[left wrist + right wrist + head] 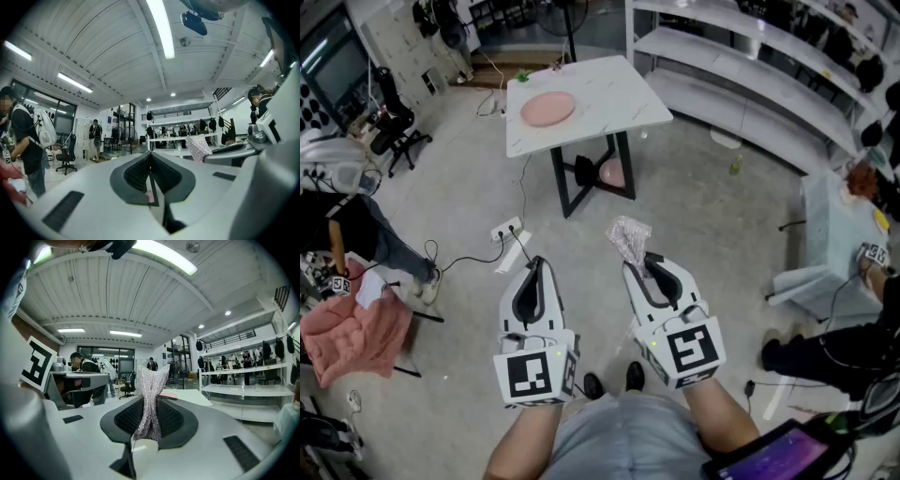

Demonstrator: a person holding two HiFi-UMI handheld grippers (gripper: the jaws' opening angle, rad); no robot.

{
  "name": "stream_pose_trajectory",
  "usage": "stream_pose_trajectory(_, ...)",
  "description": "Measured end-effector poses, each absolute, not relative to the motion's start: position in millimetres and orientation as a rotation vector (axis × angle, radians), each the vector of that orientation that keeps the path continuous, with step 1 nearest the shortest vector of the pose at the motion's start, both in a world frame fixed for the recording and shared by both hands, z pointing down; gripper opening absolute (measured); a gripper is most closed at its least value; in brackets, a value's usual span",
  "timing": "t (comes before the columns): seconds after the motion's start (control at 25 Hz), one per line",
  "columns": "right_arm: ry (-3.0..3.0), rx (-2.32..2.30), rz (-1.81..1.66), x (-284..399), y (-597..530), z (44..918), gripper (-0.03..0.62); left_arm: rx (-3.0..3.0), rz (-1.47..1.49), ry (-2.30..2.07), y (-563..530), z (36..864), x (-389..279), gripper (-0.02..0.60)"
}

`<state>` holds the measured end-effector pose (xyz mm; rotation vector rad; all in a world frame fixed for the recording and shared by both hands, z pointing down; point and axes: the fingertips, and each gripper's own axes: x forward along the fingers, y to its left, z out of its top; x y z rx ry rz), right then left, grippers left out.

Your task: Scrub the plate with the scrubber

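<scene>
A pink plate (547, 109) lies on the white marble table (619, 89) far ahead in the head view. My right gripper (641, 267) is shut on a silvery mesh scrubber (629, 238), which sticks up between its jaws (151, 399). My left gripper (535, 272) is shut with nothing between its jaws, its pads (140, 172) pressed together. The scrubber (198, 147) also shows to the right in the left gripper view. Both grippers hang at waist height over the floor, well short of the table.
A second pink object (612, 172) lies under the table. A power strip and cables (507, 229) lie on the floor ahead left. White shelving (750, 56) runs along the right. A person with a pink cloth (356, 328) is at the left, another person (825, 352) at the right.
</scene>
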<state>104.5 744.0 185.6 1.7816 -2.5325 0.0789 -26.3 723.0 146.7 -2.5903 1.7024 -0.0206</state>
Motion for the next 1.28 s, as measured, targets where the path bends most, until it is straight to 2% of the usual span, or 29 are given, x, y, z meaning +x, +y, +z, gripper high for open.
stream_pose_trajectory(0.28, -2.535, 1.755, 0.146, 125, 725, 192, 0.101, -2.591, -0.04, 1.733, 707, 156, -6, 0.006)
stream_pose_trajectory(0.6, -2.565, 1.687, 0.205, 115, 675, 212, 0.106, -2.586, -0.074, 1.811, 660, 177, -17, 0.006)
stream_pose_trajectory(0.88, -2.523, 1.681, 0.237, 98, 576, 238, 0.107, -2.611, -0.056, 1.841, 556, 203, -40, 0.006)
stream_pose_trajectory(1.28, -2.511, 1.67, 0.23, 53, 387, 219, 0.106, -2.611, -0.033, 1.824, 364, 185, -82, 0.006)
